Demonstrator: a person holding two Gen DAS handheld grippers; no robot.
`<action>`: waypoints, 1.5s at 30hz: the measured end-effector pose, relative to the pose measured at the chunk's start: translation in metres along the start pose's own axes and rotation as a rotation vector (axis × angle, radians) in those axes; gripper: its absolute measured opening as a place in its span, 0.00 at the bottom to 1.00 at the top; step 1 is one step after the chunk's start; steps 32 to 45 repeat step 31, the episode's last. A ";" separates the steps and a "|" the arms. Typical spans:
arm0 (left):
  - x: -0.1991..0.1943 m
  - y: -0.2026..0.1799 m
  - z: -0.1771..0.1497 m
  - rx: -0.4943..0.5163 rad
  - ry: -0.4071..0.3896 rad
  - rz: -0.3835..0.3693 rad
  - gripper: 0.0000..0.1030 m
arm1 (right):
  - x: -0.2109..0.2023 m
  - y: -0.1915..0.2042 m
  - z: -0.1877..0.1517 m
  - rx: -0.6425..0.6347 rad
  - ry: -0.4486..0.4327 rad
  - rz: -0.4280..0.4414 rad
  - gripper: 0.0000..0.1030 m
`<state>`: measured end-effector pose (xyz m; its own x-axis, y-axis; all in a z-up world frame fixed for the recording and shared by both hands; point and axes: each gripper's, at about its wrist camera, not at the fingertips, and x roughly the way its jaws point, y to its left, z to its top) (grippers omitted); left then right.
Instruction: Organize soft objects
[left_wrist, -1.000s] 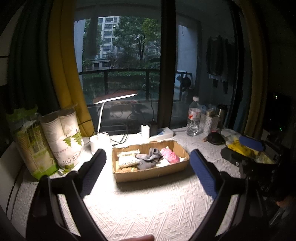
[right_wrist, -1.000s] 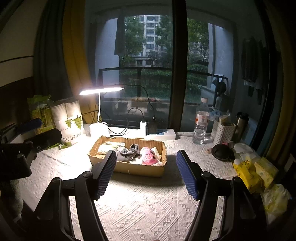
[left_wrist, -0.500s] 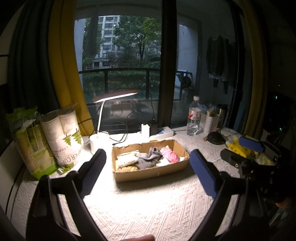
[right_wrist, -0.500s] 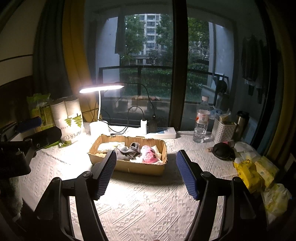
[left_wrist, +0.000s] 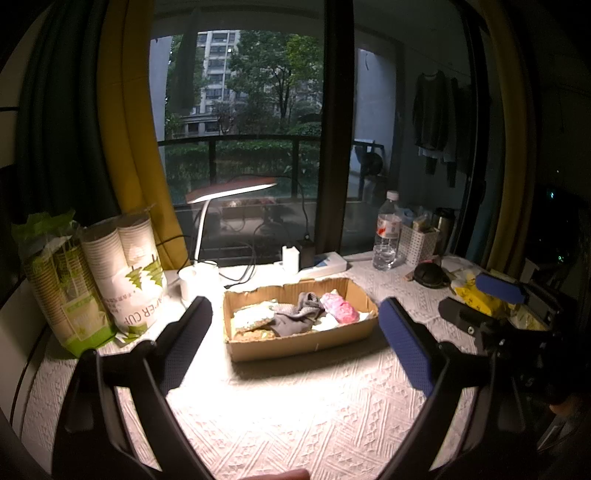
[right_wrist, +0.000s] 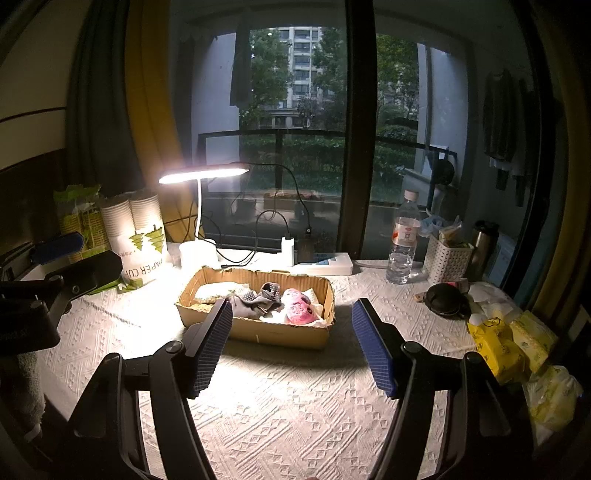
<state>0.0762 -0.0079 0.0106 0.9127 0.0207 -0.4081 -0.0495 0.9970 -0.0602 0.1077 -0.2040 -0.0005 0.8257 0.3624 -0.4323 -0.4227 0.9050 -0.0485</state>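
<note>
A shallow cardboard box stands in the middle of the white textured tablecloth under the lamp. It holds a grey sock, a pink sock and pale cream cloths. My left gripper is open and empty, held back from the box's front. My right gripper is open and empty, also short of the box. The right gripper shows at the right of the left wrist view; the left gripper shows at the left of the right wrist view.
A lit desk lamp and paper cup packs stand at the back left. A power strip, water bottle, white basket and thermos line the back. Yellow packets lie at the right.
Both views have shifted only slightly; the grippers stay open and the box and socks have not moved.
</note>
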 end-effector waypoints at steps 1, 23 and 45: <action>0.000 0.000 0.000 0.000 0.000 -0.001 0.90 | 0.000 0.000 0.000 0.000 0.000 0.000 0.69; 0.002 0.000 -0.002 -0.004 0.004 0.003 0.90 | 0.002 0.000 -0.001 -0.001 0.004 0.001 0.69; 0.012 -0.002 -0.003 0.001 0.015 0.002 0.90 | 0.009 -0.002 -0.007 0.003 0.016 0.008 0.69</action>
